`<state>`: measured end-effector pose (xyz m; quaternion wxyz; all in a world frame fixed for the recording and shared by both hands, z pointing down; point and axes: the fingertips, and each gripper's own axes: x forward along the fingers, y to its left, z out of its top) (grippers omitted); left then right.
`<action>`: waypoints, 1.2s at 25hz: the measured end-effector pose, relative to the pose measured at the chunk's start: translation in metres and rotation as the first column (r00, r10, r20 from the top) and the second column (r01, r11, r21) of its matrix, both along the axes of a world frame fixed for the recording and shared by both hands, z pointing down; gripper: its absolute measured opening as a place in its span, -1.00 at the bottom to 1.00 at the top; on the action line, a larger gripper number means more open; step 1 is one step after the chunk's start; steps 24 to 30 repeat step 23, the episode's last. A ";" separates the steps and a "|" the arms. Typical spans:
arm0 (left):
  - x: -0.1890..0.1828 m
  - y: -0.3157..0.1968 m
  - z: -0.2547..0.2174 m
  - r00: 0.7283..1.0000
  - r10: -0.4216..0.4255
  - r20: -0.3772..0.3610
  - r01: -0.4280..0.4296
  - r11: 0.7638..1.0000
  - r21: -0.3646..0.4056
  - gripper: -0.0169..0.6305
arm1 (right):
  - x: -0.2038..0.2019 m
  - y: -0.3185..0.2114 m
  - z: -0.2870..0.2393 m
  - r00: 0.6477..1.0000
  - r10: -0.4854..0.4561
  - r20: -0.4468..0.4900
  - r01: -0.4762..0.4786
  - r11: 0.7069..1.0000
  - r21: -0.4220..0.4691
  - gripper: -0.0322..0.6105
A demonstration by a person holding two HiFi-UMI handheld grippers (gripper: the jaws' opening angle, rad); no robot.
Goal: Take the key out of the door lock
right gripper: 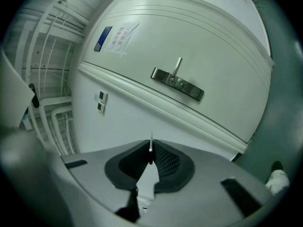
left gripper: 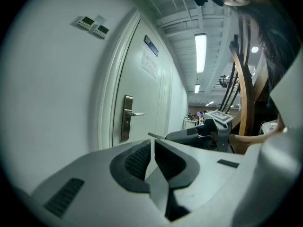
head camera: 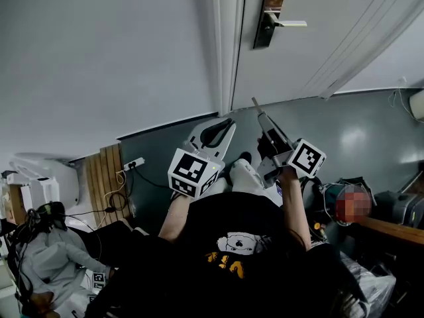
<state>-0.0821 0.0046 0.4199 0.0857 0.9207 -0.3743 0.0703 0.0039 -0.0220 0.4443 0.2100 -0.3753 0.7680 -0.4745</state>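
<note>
Both forearms reach forward toward the door; the right gripper points about level, its jaws pinched on the key, whose thin blade juts past the tips, well apart from the door lock; the left gripper is held just beside it, jaws together with nothing between them.

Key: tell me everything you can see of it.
The key is a thin, pale metal blade, seen edge-on, pinched between the right gripper and its dark ribbed pads, tip poking out ahead. It is out of the lock plate, touching only the pads. Its head is hidden in the grip.
</note>
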 end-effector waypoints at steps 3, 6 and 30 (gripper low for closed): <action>-0.001 0.003 -0.003 1.000 -0.001 -0.004 0.001 1.000 0.011 -0.86 | -0.002 0.003 -0.003 1.000 -0.004 -0.006 0.005 1.000 0.010 -0.84; 0.006 -0.019 0.006 1.000 0.000 -0.003 0.000 1.000 -0.009 -0.86 | 0.004 -0.019 0.006 1.000 -0.010 -0.019 0.010 1.000 0.001 -0.84; 0.002 0.006 -0.006 1.000 0.001 -0.002 -0.001 1.000 0.018 -0.86 | 0.000 0.006 -0.002 0.999 -0.013 -0.030 0.014 1.000 0.021 -0.84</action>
